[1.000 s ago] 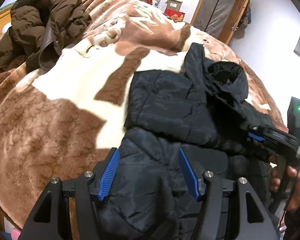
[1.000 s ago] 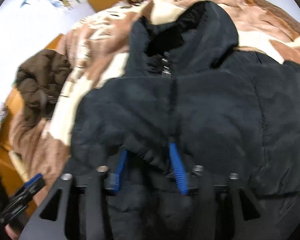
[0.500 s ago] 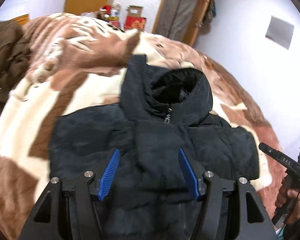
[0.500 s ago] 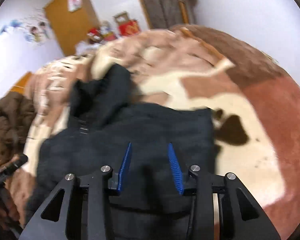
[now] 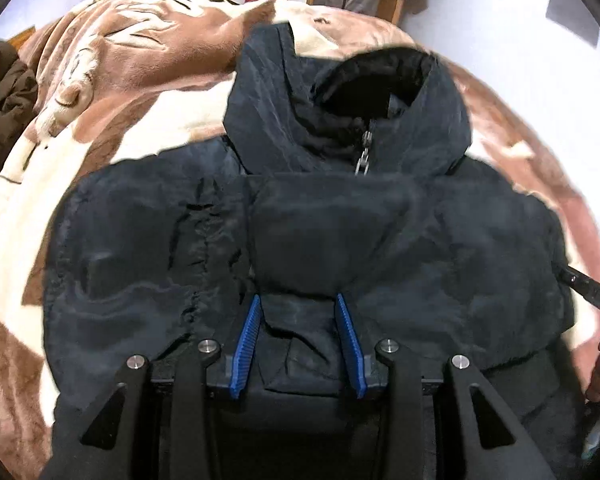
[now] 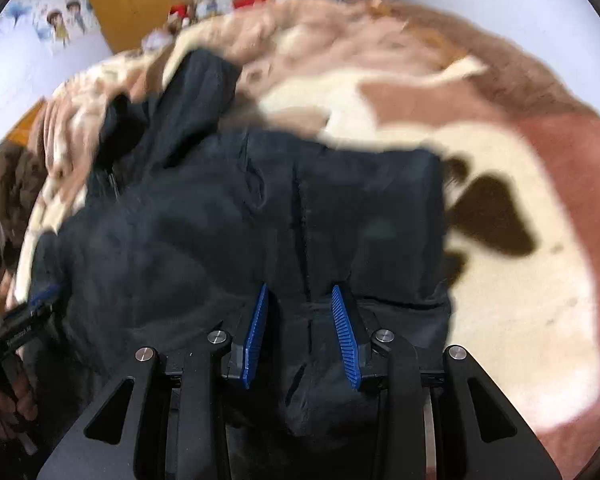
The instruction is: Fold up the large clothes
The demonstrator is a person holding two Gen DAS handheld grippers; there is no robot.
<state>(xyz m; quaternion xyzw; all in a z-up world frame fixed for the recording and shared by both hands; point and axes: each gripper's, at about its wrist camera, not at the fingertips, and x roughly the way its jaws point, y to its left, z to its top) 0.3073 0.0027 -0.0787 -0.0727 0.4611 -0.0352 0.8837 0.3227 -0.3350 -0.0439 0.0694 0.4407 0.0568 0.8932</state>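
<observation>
Both tools lower, onto jacket (image 5: 300, 232) hem.

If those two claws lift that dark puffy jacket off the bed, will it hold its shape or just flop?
The dark jacket would probably flop: its padded fabric already bulges and creases on the blanket. The hood would likely dangle. The shell looks smooth, so it may slip between the jaws.

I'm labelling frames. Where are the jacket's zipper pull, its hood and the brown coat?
zipper pull (image 5: 363, 158), left wrist view, metal tab
hood (image 5: 380, 76), left wrist view, dark inner lining
brown coat (image 5: 0, 92), left wrist view, crumpled body
</observation>
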